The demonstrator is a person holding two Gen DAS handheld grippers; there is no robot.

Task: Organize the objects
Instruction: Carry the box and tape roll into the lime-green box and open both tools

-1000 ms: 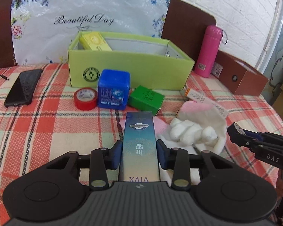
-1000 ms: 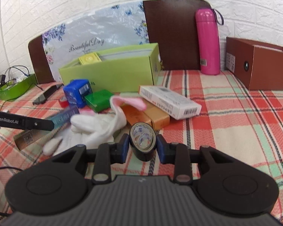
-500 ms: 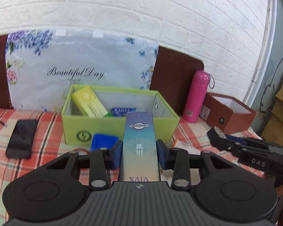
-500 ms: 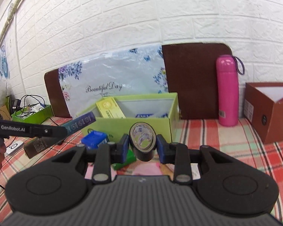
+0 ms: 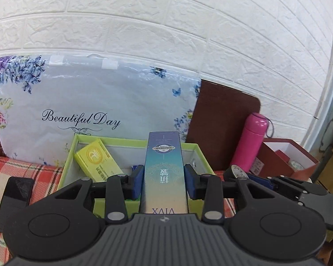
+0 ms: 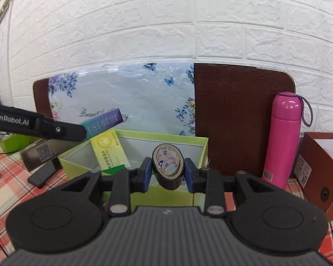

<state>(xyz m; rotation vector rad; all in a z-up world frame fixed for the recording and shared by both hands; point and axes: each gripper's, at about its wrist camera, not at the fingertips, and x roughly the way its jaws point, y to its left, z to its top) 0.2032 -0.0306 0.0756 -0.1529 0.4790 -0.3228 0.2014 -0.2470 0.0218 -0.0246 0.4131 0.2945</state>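
Both grippers have risen off the table and now hang in front of the green box (image 5: 188, 153), where a second ago they were low among the clutter. The left gripper (image 5: 163, 182) has its jaws pinching the long blue carton (image 5: 163, 173), which points forward over the box's near wall. The right gripper (image 6: 167, 173) has its jaws pinching the black tape roll (image 6: 168, 168), held just in front of the box's right end. A yellow packet (image 5: 97, 160) already leans inside at the left. The lift suggests both items are headed into the box next; whether the carton's far end is already over the opening is hard to tell through the fisheye.
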